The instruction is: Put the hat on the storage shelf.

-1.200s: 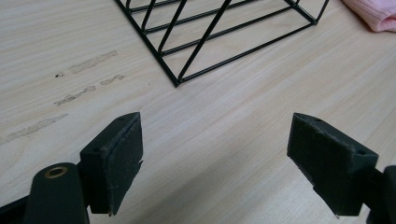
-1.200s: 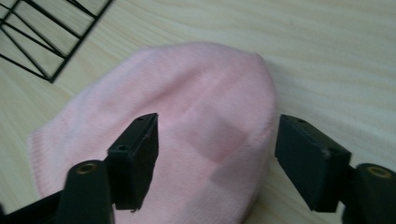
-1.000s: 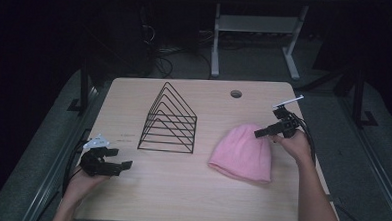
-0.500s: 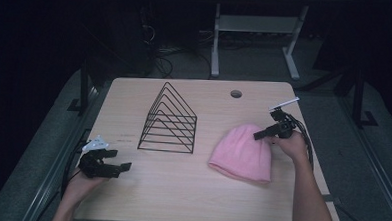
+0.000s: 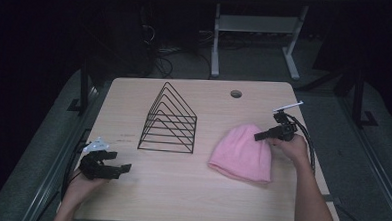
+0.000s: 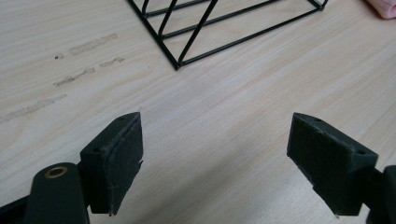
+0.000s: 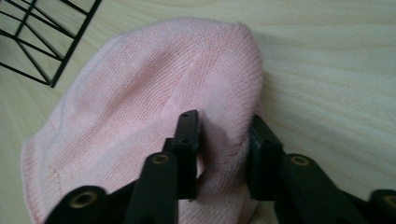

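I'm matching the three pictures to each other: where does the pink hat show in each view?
High view: the hat lies right of centre on the table, its right edge in the right claw.
Left gripper view: a pink scrap at the top right corner.
Right gripper view: centre and left, a fold pinched between the jaws.
Shared landmark: the wire rack, left of the hat.

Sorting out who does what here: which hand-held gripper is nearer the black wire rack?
Left. The left hand-held gripper sits open off the black wire rack's front-left corner; the right hand-held gripper is beyond the pink knit hat, pinching it.
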